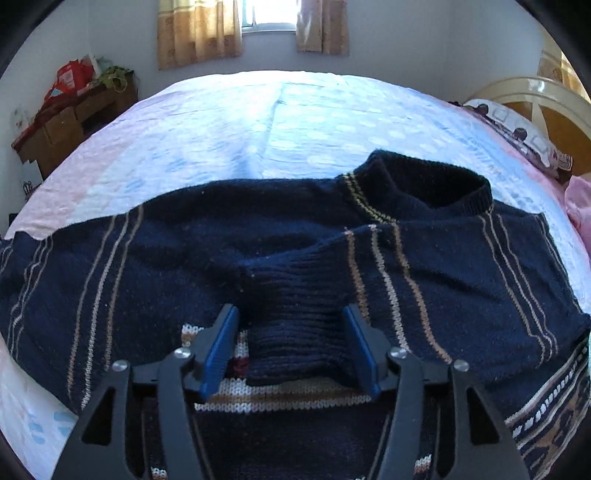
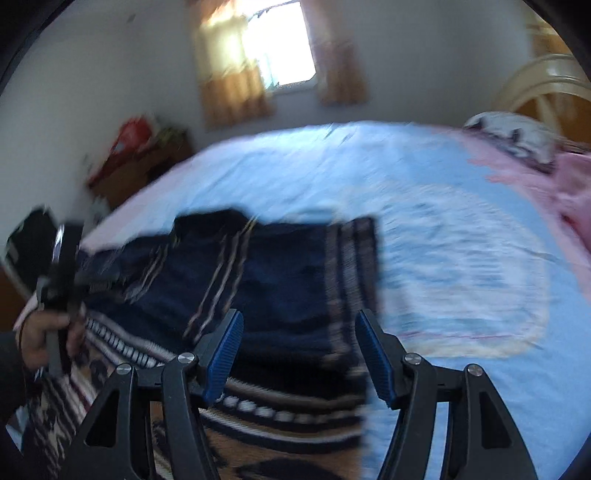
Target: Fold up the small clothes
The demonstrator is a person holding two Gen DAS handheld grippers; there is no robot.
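One sleeve (image 1: 303, 317) already lies across the sweater (image 1: 155, 266) on the bed (image 1: 258, 122). The left gripper (image 1: 291, 347) stands wide around its cuff; the right gripper (image 2: 299, 354) is wide and empty. Further folds remain.

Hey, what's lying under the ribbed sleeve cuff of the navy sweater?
The ribbed cuff lies between the open left gripper pads, on the sweater body's white, tan and red patterned band. The rest of the pattern beneath is covered.

Daylight pours through the window (image 1: 269, 13) at the far wall, blown out white in both views. The left wrist view is sharp; the right wrist view is smeared by motion blur. Fisheye bending curves the bed (image 1: 258, 122), with dark vignetting in the corners.
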